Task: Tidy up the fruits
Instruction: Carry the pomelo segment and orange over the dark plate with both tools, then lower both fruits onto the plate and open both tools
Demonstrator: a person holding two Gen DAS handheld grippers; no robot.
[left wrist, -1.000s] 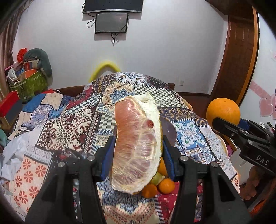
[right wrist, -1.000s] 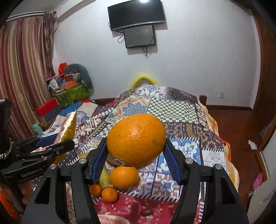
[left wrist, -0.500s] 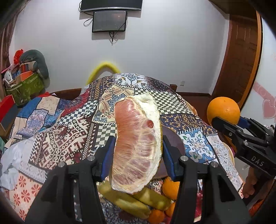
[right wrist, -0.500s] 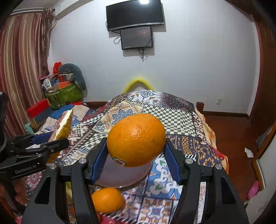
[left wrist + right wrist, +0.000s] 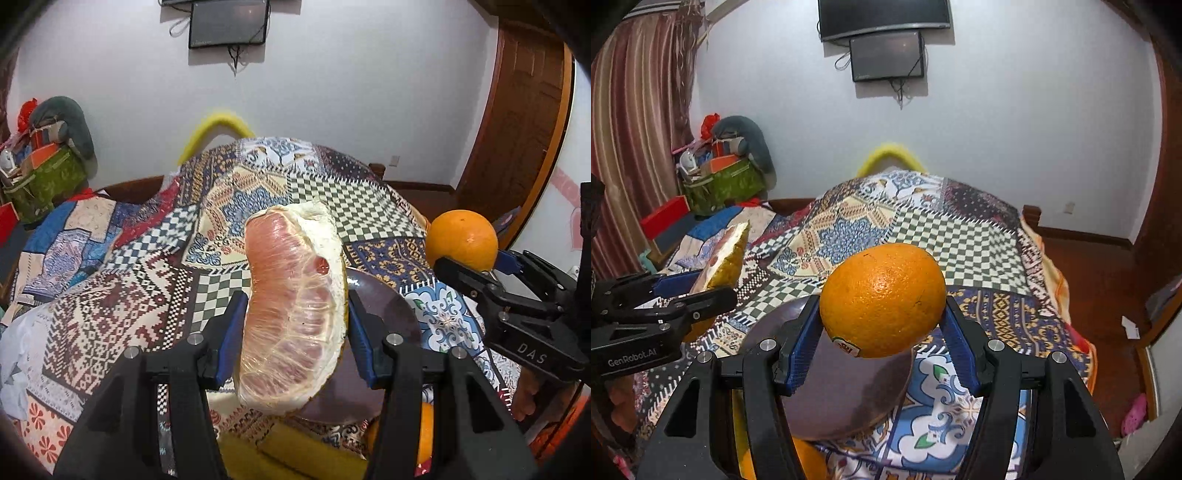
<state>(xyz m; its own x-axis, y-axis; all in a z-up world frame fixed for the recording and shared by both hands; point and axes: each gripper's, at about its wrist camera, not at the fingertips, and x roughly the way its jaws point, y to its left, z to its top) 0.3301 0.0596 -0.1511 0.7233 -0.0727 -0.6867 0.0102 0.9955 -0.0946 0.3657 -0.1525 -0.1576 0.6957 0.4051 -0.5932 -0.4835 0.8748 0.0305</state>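
My left gripper [image 5: 293, 332] is shut on a plastic-wrapped pomelo wedge [image 5: 291, 310] with pink flesh, held over a dark brown plate [image 5: 384, 354] on the patchwork quilt. My right gripper [image 5: 882, 343] is shut on a large orange [image 5: 882, 299] with a sticker, held above the same plate [image 5: 842, 391]. The orange also shows in the left wrist view [image 5: 461, 240], the pomelo wedge in the right wrist view [image 5: 726, 258]. Bananas [image 5: 295, 454] and another orange [image 5: 809, 461] lie near the plate's close edge, mostly hidden.
The patchwork quilt [image 5: 147, 280] covers a bed. A green bag of clutter [image 5: 720, 184] and a red box [image 5: 665, 218] stand at the left. A wooden door [image 5: 517, 129] is at the right. Screens hang on the far wall [image 5: 886, 55].
Both grippers have moved forward with their fruit. The plate now lies under them, and the small oranges and bananas have slid toward the bottom of both views.
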